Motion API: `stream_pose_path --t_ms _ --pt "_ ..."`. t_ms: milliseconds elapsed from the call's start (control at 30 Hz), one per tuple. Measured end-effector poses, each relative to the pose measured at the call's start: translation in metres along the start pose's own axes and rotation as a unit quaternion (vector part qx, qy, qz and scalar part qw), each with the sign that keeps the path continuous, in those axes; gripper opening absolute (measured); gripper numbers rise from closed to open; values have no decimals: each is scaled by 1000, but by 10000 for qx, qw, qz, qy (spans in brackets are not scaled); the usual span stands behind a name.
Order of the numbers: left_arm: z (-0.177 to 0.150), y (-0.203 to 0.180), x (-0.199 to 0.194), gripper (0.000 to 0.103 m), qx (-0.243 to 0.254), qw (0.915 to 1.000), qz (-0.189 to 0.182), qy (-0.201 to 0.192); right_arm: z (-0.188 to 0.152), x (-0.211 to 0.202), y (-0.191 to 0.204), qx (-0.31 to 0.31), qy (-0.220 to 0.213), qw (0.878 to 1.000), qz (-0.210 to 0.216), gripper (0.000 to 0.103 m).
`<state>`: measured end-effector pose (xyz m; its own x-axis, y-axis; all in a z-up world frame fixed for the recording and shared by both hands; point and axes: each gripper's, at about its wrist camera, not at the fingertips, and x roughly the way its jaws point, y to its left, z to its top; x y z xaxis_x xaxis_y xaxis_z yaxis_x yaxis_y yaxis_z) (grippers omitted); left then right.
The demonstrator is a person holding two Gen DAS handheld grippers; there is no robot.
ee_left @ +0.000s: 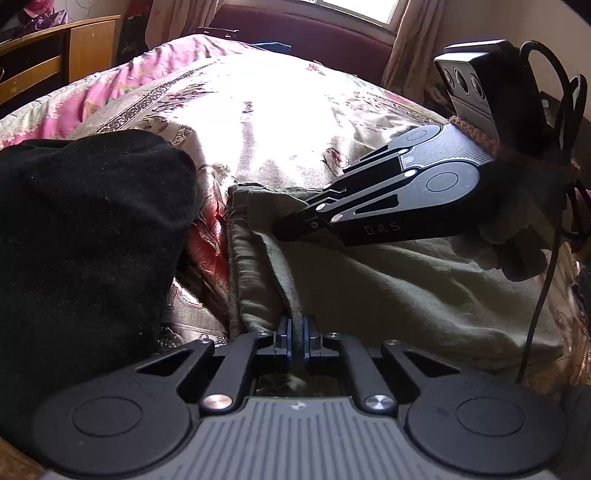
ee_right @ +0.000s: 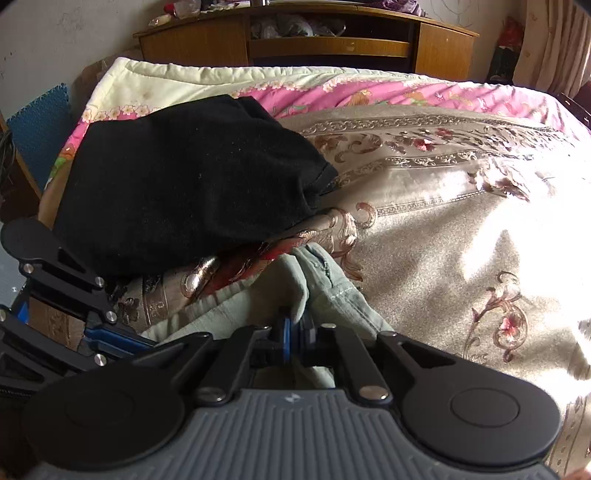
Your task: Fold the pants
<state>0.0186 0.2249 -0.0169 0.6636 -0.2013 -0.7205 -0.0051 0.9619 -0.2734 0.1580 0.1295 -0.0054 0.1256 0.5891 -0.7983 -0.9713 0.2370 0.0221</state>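
- A bed (ee_right: 461, 236) fills both views, spread with a shiny beige cover patterned with flowers and scroll borders; sunlight washes out its middle.
- A pink floral quilt (ee_right: 369, 92) lies along the bed's far edge in the right wrist view, with a cream quilt edge beyond it.
- A wooden cabinet (ee_right: 306, 44) stands against the wall behind the bed, its open shelves holding items too blurred to name.
- A black garment (ee_left: 85, 240) sits heaped on the cover to the left of the pants, close to them but apart, with a strip of cover showing between.
- The olive-green pants (ee_left: 388, 295) lie on the near part of the bed, partly folded, with a doubled fabric edge running up the left side in the left wrist view.
- The right tool (ee_left: 295, 229) reaches in from the right, its tip resting on the pants' upper edge; in its own view (ee_right: 295, 326) the blue-padded fingers are closed on a bunched fold of the green cloth.
- The left tool (ee_left: 295, 332) has its fingers pinched together on the raised fold of the pants at the near edge, cloth caught between the blue pads.
- A window (ee_left: 354, 11) with curtains at either side shows beyond the bed in the left wrist view.
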Motion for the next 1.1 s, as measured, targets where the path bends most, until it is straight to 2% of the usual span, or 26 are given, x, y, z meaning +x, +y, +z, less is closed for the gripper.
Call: stream_pose_path --t_ms 100,200,300,400,500,533,600,667,700,767,800,833,900,967,1000,1067,1100 --pt "6 -3 -11 24 265 9995 111 87 -1 -19 -5 154 -147 9998 -10 23" --pt "10 -7 -26 24 518 9982 296 14 -7 -66 -13 353 -640 9968 -334 29" --pt "14 -19 -42 24 819 9949 552 -225 -37 -126 -28 1001 -1203 9839 -859 39" --pt "21 -40 -40 24 965 9943 275 -360 -85 -167 -38 1794 -1350 9659 -1286 39" --pt "24 -74 -19 25 1222 9919 -177 -297 -136 -181 -38 2574 -1210 9488 -1378 40" --pt "24 -90 -8 25 1289 9909 -354 -176 -157 -182 -37 2883 -1184 9405 -1356 41" --pt "21 -111 15 25 1330 9886 -655 274 -181 -175 -36 3199 -1086 9335 -1203 39" --pt "11 -130 44 28 1385 9789 -952 1166 -197 -161 -38 3299 -715 9276 -1601 38" --pt "4 -138 57 33 1469 9701 -1056 1620 -203 -155 -43 3327 -582 9247 -1757 35" --pt "-8 -158 53 34 2031 9624 -783 1623 -210 -152 -55 3501 -576 9124 -2041 34" --pt "-8 -163 48 34 2153 9607 -704 1602 -208 -155 -59 3553 -615 9090 -2090 35" --pt "-5 -169 40 34 2151 9623 -658 1531 -205 -162 -57 3566 -802 9074 -2075 37" --pt "0 -174 28 34 2065 9670 -766 1281 -196 -177 -47 3317 -1234 9138 -1993 37" --pt "7 -179 22 35 1893 9741 -803 937 -185 -181 -38 3090 -1511 9210 -1828 37" --pt "12 -182 25 36 1755 9791 -703 749 -183 -178 -36 3062 -1619 9232 -1668 38" --pt "16 -184 37 37 1635 9850 -375 400 -183 -158 -43 3201 -1457 9229 -1567 38" --pt "15 -182 48 38 1556 9867 -119 457 -185 -147 -48 3317 -1299 9203 -1616 38"
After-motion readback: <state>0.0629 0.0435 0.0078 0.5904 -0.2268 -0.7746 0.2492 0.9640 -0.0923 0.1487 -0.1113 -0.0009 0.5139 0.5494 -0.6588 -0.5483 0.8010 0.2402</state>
